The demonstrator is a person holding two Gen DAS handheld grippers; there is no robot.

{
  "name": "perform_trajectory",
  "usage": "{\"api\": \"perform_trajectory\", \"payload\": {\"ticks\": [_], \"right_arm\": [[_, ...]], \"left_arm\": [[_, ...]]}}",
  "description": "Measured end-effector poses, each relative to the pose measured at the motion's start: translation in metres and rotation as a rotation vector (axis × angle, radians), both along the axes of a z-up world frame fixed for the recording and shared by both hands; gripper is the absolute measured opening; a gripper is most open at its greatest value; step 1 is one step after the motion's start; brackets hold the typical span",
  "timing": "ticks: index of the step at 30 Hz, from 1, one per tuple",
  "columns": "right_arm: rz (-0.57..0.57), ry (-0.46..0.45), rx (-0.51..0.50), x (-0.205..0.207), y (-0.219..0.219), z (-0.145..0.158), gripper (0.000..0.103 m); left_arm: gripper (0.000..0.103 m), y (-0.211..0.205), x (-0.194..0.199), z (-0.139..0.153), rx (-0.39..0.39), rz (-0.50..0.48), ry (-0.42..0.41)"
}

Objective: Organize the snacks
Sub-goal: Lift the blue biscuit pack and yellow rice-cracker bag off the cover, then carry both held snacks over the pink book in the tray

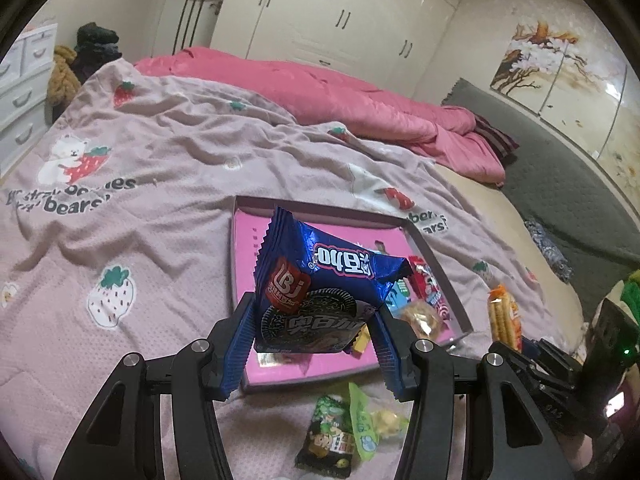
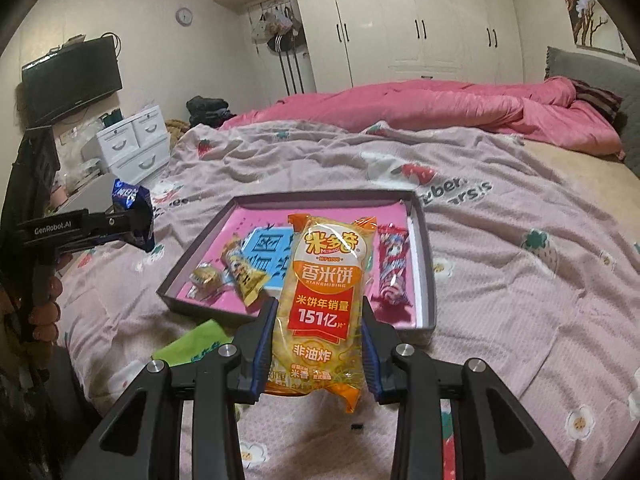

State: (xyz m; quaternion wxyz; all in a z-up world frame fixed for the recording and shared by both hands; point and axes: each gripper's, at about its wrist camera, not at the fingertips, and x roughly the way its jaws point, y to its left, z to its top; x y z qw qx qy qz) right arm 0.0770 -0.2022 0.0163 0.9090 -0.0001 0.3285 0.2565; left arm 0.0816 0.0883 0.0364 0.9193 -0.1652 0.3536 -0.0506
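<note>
Left gripper [image 1: 316,344] pinching a blue cookie packet [image 1: 320,288] by its lower sides, blue pads pressed against the wrapper, packet raised above the near part of a shallow pink-floored tray [image 1: 424,240]. Right gripper [image 2: 318,344] clamped on a tall yellow rice-cracker bag [image 2: 324,300], pads against both long edges, bag upright and lifted over the tray's near rim [image 2: 424,264]. Tray resting on a pinkish blanket [image 1: 168,184] printed with strawberries and bears. Inside the tray, seen from the right wrist: a blue flat packet [image 2: 268,258] near the middle, a yellow stick snack [image 2: 244,276] lying across its 7 o'clock corner, a small gold-wrapped sweet [image 2: 206,278] toward 8 o'clock, a red-and-white wrapped snack [image 2: 392,264] along the 3 o'clock wall. Outside the tray, at 6 o'clock from it in the left wrist view: a green-and-black packet [image 1: 330,436] and a lime-green sachet [image 1: 362,424] lying on the blanket, touching one another. Same lime-green sachet [image 2: 196,340] showing at 7 o'clock of the tray in the right wrist view. Left gripper [image 2: 120,228] also visible there at 9 o'clock, blue packet [image 2: 132,208] in its grip, a hand [image 2: 46,300] on the handle below. Pink quilt [image 2: 420,108] bunched at 12 o'clock, white wardrobe [image 2: 420,20] behind it.
</note>
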Motion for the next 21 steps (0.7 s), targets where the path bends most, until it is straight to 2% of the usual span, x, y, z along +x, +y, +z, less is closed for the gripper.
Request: {"api": "perform_trajectory", "payload": {"ticks": [10,21], "right_arm": [[-0.051,-0.046,0.001,0.017,-0.005,0.011,0.038],[-0.088,-0.050,0.000,0.030,-0.011,0.013,0.038]], "left_arm": [[0.056,-0.020,0.016,-0.008,0.005,-0.009,0.013],[0.056,-0.044,0.031,-0.022,0.030,-0.048,0.036]]}}
